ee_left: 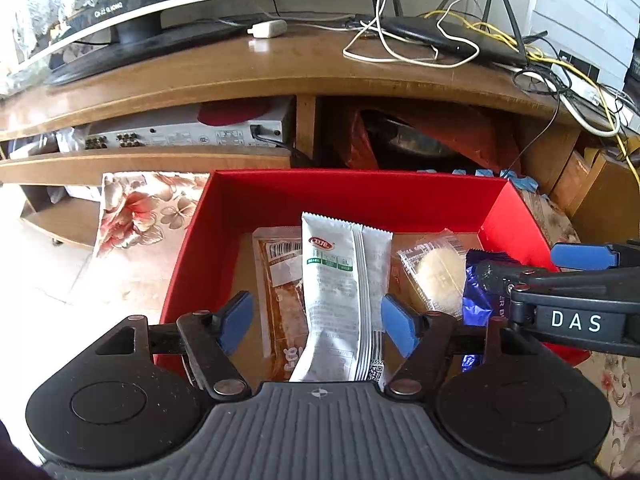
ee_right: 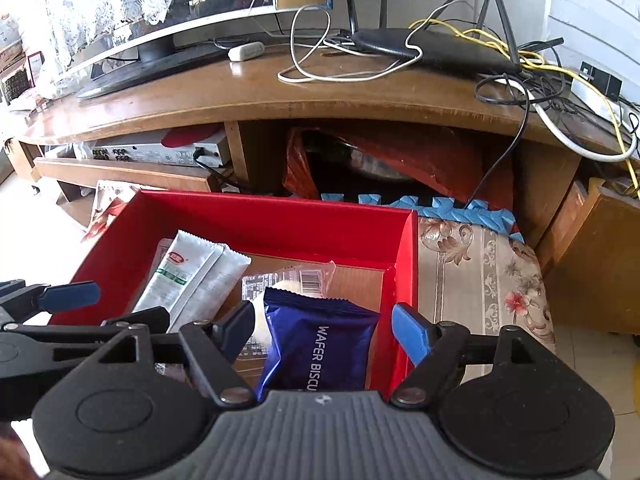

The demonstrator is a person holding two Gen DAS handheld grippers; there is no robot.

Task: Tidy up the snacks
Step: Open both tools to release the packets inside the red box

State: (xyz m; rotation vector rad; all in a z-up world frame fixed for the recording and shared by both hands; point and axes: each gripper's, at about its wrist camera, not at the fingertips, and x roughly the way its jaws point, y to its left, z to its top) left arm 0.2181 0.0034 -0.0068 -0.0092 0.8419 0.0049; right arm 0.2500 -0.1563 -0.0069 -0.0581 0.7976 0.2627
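Observation:
A red box (ee_left: 352, 196) (ee_right: 272, 216) holds several snacks. A white snack packet (ee_left: 340, 300) (ee_right: 188, 280) lies between the wide-apart fingers of my left gripper (ee_left: 316, 324), which is open above it. A blue wafer biscuit packet (ee_right: 320, 344) (ee_left: 480, 304) lies between the fingers of my right gripper (ee_right: 324, 330), also open. A brown sauce packet (ee_left: 280, 280) and a clear-wrapped round cake (ee_left: 440, 276) (ee_right: 296, 280) lie on the box floor. The right gripper also shows in the left wrist view (ee_left: 576, 280), at the right.
A wooden TV stand (ee_left: 280, 68) (ee_right: 320, 92) stands behind the box, with a monitor (ee_left: 120, 12), a router (ee_left: 452, 32) and tangled cables. A floral cloth (ee_right: 480, 272) and blue foam mat (ee_right: 440, 204) lie under the box.

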